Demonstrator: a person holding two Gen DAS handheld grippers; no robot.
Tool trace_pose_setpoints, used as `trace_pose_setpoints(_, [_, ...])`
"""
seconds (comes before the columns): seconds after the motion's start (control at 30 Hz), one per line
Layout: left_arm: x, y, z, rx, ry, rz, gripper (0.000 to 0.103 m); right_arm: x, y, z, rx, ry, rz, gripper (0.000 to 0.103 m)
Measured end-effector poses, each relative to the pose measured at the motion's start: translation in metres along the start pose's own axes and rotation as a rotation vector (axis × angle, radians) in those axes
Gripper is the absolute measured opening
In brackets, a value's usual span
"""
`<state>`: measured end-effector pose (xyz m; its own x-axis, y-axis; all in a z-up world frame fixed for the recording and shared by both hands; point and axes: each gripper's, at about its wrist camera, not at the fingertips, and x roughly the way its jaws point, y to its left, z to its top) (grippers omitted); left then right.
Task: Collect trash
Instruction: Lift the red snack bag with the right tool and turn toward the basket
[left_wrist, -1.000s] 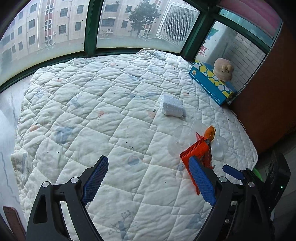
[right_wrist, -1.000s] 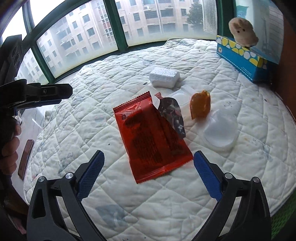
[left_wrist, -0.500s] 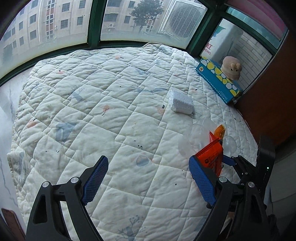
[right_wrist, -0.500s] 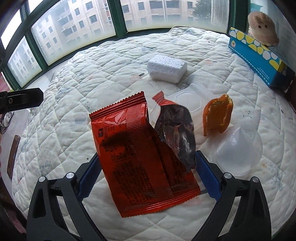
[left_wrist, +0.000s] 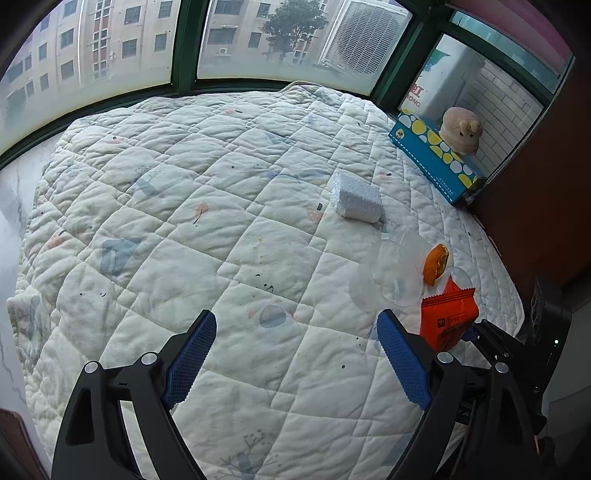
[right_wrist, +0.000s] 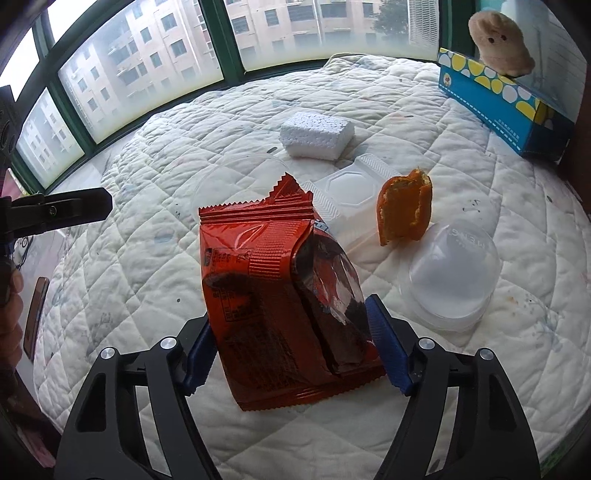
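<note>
Lying on the quilt (right_wrist: 147, 258), the torn red wrapper (right_wrist: 269, 295) shows its silver lining only in the right wrist view; the right gripper (right_wrist: 288, 350), angled down, has just been closing and pinches its sides, while the left gripper (left_wrist: 295, 362) hovers wide and empty

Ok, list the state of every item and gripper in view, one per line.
red wrapper: torn open, between the right gripper's pads
right gripper: jaws just been closing onto the wrapper
left gripper: open, empty
orange peel: torn, propped on edge
clear cup: upside down
foam block: lying flat
tissue box: plush toy on top
</note>
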<state>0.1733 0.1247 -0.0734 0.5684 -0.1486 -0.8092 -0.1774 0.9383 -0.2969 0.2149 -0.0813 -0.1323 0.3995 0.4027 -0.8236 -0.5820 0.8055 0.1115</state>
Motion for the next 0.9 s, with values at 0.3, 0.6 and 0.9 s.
trace_pose_setpoints(0.3, [0.001,-0.005,-0.002,0.029,-0.015,-0.005,0.086,-0.016,0.000,-0.006,0.029,-0.007,-0.030,0.067])
trace_pose_setpoints(0.6, [0.003,-0.001,0.002,0.029,-0.013,-0.031,0.087,-0.030,0.001,-0.010,0.068,-0.035,-0.051,0.065])
trace_pose_setpoints(0.9, [0.007,-0.006,0.005,0.037,-0.009,-0.065,0.088,-0.057,-0.007,-0.019,0.104,-0.068,-0.084,0.065])
